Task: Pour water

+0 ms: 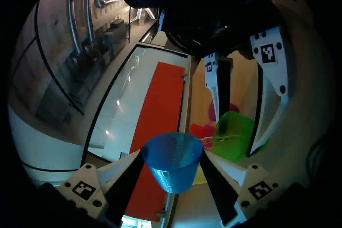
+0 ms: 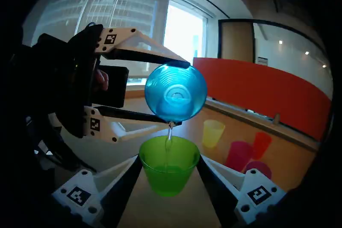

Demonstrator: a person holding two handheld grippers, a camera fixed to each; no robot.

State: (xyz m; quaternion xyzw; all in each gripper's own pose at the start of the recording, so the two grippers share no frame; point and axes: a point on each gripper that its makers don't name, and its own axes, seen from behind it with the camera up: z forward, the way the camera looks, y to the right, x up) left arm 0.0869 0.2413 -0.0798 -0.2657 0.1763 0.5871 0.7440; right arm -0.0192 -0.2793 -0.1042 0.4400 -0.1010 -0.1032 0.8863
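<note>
White plastic on the left of the right gripper view is our left gripper [image 2: 184, 92], with a hand [image 2: 101, 80] wrapped around it. Its two fingers are clamped on the blue cup [image 2: 175, 91], one above and one below, and the cup is tipped way over. A thin stream of water [image 2: 169, 136] runs off its lower edge straight into the green cup [image 2: 169, 172] just underneath. That green one is upright, pinched between both fingers of our right gripper [image 2: 169, 161], with a bit of water already pooled in the bottom.

Moving right along the wooden table [image 2: 295, 155], we've got a yellow cup [image 2: 212, 133]. Next come a pink cup [image 2: 238, 155], an orange cup [image 2: 260, 142] and a purple cup [image 2: 259, 169], bunched close together, all standing apart from the pour. A red panel [image 2: 265, 91] runs behind them.

Over in the left gripper view, a glass wall [image 1: 124, 112] takes up the left. The blue cup sits squeezed between the near fingers in the middle. To its right the green cup shows farther off, held in the other gripper.
</note>
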